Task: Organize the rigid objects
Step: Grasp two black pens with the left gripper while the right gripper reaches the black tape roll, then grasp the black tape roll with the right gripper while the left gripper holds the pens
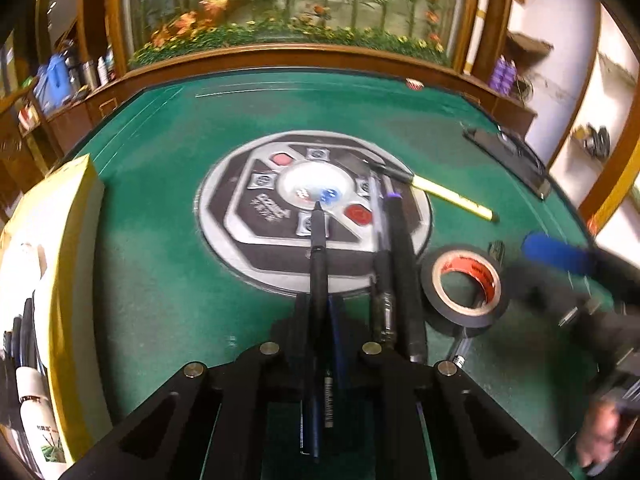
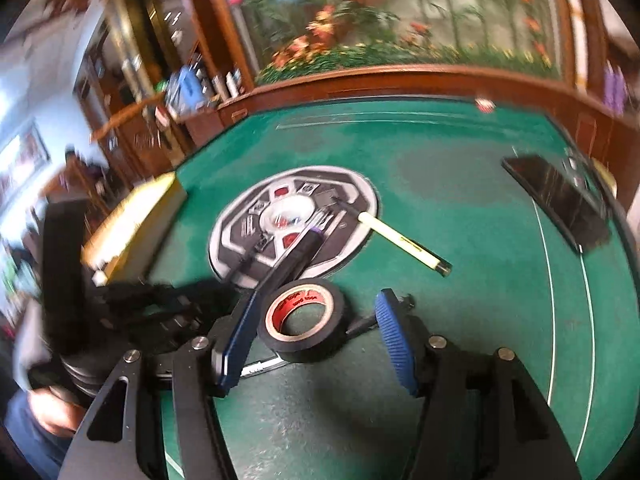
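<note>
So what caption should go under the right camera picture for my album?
Open right gripper around a tape roll on the green table.

A green felt table with a grey round centre panel fills the middle of the room. Behind it runs a curved wooden ledge under a wood-framed panel of bamboo and orange flowers. Dark wooden shelving stands at the left, cluttered with what may be bottles, too blurred to tell. White wall shelves catch bright light at the right.
</note>
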A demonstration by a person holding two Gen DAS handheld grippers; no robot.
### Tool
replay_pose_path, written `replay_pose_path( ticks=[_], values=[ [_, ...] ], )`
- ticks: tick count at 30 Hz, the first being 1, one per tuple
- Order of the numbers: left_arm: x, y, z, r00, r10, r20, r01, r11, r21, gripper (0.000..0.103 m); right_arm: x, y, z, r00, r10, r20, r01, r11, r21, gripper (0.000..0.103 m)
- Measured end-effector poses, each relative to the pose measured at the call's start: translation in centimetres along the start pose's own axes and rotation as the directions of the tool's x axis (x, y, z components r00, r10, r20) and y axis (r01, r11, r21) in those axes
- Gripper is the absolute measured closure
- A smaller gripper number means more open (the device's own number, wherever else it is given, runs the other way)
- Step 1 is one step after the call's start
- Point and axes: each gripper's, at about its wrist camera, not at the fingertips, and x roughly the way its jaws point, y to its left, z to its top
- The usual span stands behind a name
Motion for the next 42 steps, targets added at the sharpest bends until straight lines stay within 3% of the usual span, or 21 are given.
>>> replay_pose_path(
  ticks=[6,13,19,35,42],
  values=[
    [0.2,0.8,0.0,1.000,0.007,-0.002,-0.007,1.000,-0.020,0.094,2.4,1.9,-0.5,0.997,-0.075,-0.027,0.071,0.991,-0.110,0.044],
    [0.1,1.2,0.0,1.000,0.018,0.008,-0.018,0.999,-0.031,0.094,2.8,1.6,-0.4,0.997,-0.056,-0.045,0.051,0.994,-0.096,0.044],
    [0.3,1.3,-0.1,1.000,0.025,0.003,-0.024,0.999,-0.027,0.094,2.7,2.6,-0.7,0.995,-0.098,-0.032,0.091,0.981,-0.174,0.041],
    [0.4,1.3,-0.2,1.000,0.026,0.003,-0.026,0.999,-0.024,0.094,2.4,3.4,-1.3,0.993,-0.113,-0.039,0.103,0.973,-0.206,0.035],
    [0.2,1.3,-0.2,1.000,0.025,0.014,-0.025,0.999,-0.021,0.094,2.6,2.5,-1.2,0.994,-0.079,-0.070,0.068,0.987,-0.148,0.042]
  ],
)
